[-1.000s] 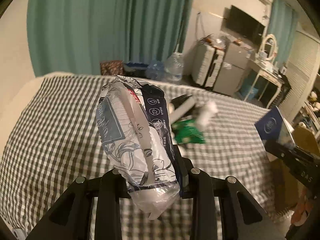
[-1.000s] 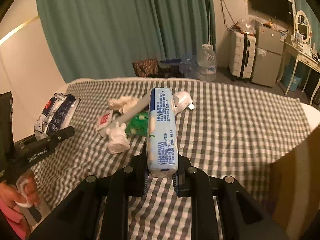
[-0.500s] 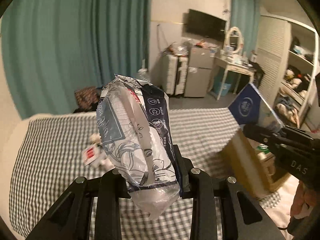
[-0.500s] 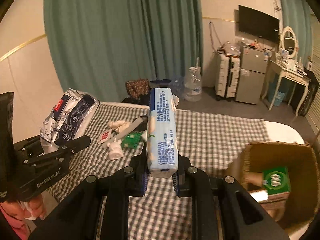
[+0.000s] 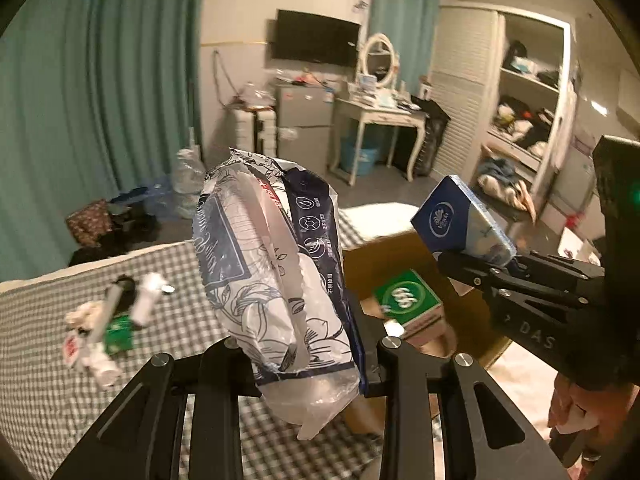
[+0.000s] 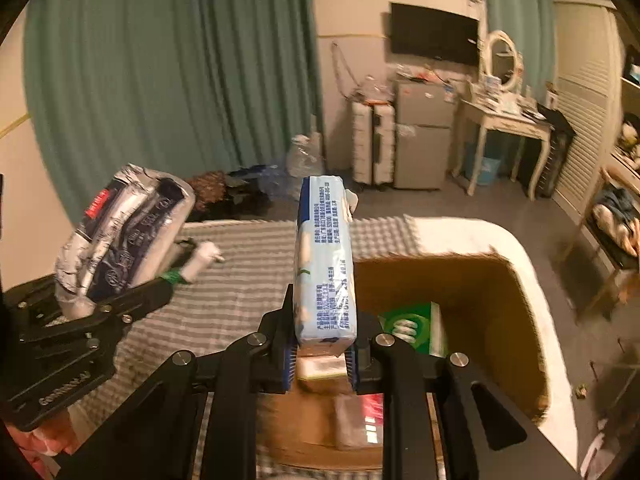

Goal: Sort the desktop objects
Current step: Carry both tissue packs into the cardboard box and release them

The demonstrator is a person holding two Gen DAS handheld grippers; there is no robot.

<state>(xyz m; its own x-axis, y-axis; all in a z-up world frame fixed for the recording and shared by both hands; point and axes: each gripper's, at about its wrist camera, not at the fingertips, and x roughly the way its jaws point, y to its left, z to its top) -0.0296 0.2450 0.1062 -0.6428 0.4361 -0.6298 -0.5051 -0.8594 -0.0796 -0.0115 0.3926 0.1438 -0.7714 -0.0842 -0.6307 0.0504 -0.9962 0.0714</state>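
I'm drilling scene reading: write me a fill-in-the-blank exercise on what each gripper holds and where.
1. The left gripper is shut on a navy-and-white ____ pack.
2. The right gripper holds its light blue pack above the open cardboard ____.
3. Inside lies a packet coloured ____.

Missing: plastic; box; green

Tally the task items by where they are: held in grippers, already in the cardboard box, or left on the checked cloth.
Held in grippers: 2, the floral wipes pack and the blue tissue pack.
In the cardboard box: at least 3, including the green box.
On the checked cloth: a blurred pile, uncountable.
Total countable: 5.
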